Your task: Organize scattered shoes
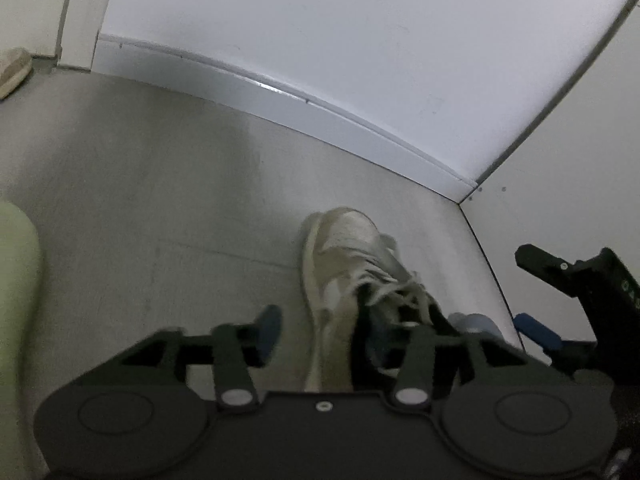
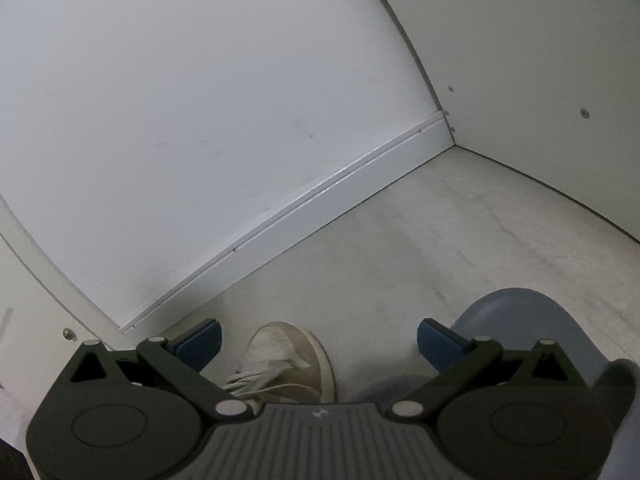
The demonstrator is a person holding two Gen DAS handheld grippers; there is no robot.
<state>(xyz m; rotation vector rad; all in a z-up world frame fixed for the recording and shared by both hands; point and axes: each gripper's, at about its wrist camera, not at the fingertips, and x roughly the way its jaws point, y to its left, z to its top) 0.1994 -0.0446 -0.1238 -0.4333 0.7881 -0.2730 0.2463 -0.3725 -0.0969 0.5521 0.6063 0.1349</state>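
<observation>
A worn beige and white sneaker (image 1: 344,248) lies on the grey floor, toe toward the wall, a little short of the corner. My left gripper (image 1: 372,328) is open and straddles its laced collar. The left pad (image 1: 268,332) stands clear of the shoe, while the right pad (image 1: 476,324) is blurred close by the collar. In the right wrist view the same sneaker's toe (image 2: 280,344) shows low between the spread fingers of my open right gripper (image 2: 320,342), which touches nothing. That right gripper (image 1: 536,296) also appears at the right edge of the left wrist view.
A second pale shoe (image 1: 14,68) lies far left by a door frame (image 1: 76,12). A white wall with a skirting board (image 1: 280,100) meets a pale side panel (image 1: 560,140) at the corner. A pale green shape (image 1: 16,280) fills the left edge. A blurred blue-grey rounded shape (image 2: 520,320) sits at the right.
</observation>
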